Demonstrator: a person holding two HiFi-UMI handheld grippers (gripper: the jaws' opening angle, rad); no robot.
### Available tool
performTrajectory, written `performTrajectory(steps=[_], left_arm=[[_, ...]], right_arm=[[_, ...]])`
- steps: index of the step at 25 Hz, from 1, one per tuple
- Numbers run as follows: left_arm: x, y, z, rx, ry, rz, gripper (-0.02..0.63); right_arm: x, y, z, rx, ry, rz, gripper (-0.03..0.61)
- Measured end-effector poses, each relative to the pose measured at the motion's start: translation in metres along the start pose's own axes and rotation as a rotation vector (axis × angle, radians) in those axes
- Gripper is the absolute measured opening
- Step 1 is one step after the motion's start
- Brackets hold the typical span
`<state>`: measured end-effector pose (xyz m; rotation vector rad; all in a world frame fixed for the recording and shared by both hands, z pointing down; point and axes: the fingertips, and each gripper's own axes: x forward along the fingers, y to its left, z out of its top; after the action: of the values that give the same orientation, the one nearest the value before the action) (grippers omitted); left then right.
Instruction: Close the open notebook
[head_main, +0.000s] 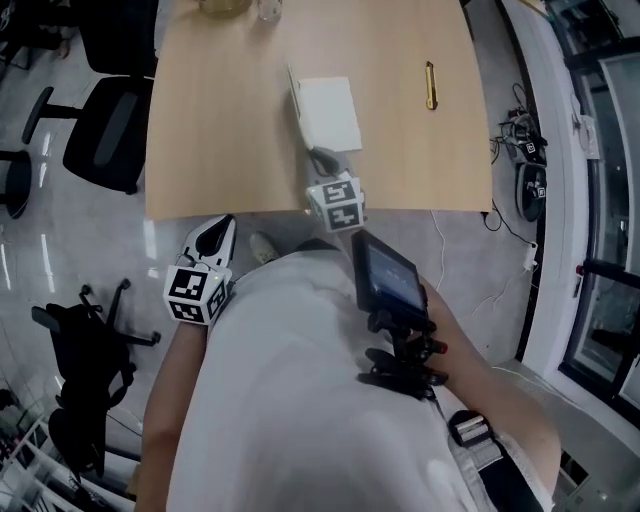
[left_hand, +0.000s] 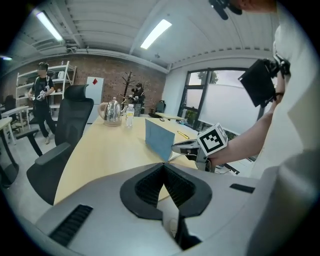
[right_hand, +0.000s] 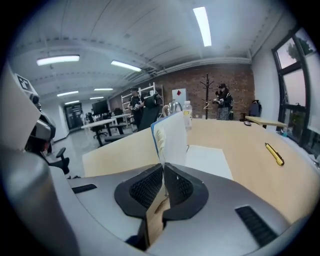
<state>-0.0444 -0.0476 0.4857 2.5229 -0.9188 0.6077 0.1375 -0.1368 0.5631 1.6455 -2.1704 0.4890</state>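
Observation:
The notebook (head_main: 328, 112) lies near the wooden table's (head_main: 220, 140) front edge, its white right page flat. Its blue left cover (head_main: 295, 100) with some pages stands upright. My right gripper (head_main: 322, 160) reaches over the front edge and is shut on the lower edge of that raised cover (right_hand: 172, 137), which rises between the jaws (right_hand: 163, 172). In the left gripper view the cover (left_hand: 160, 140) shows as a blue upright sheet with the right gripper (left_hand: 187, 146) at its base. My left gripper (head_main: 215, 235) hangs off the table's front edge, left of the notebook, shut (left_hand: 163, 167) and holding nothing.
A yellow pen (head_main: 430, 85) lies on the table right of the notebook. A metal kettle (left_hand: 112, 112) and a clear bottle (left_hand: 129, 115) stand at the far end. Black office chairs (head_main: 105, 130) stand left of the table. People stand in the background.

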Motion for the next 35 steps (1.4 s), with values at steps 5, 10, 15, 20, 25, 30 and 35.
performTrajectory(steps=[5, 10, 15, 20, 25, 30, 35], left_arm=[[0.016, -0.018, 0.01, 0.062, 0.019, -0.038, 0.005], [0.028, -0.034, 0.019, 0.098, 0.028, -0.056, 0.005], [0.033, -0.047, 0.017, 0.098, 0.048, -0.045, 0.005], [0.038, -0.059, 0.015, 0.091, 0.072, -0.035, 0.005], [0.048, -0.069, 0.013, 0.082, 0.089, -0.032, 0.005], [0.059, -0.084, 0.014, 0.082, 0.098, -0.042, 0.005], [0.065, -0.09, 0.015, 0.087, 0.104, -0.037, 0.005]], right_arm=[[-0.011, -0.021, -0.013, 0.212, -0.018, -0.003, 0.028], [-0.018, -0.042, -0.03, 0.491, -0.038, 0.006, 0.028], [-0.018, -0.065, -0.054, 0.78, -0.016, -0.005, 0.028], [-0.013, -0.083, -0.069, 0.896, 0.076, -0.029, 0.029], [-0.022, -0.101, -0.073, 0.979, 0.073, -0.082, 0.031], [-0.045, -0.139, -0.065, 0.676, 0.048, -0.194, 0.031], [-0.041, -0.132, -0.002, 0.196, -0.076, -0.13, 0.031]])
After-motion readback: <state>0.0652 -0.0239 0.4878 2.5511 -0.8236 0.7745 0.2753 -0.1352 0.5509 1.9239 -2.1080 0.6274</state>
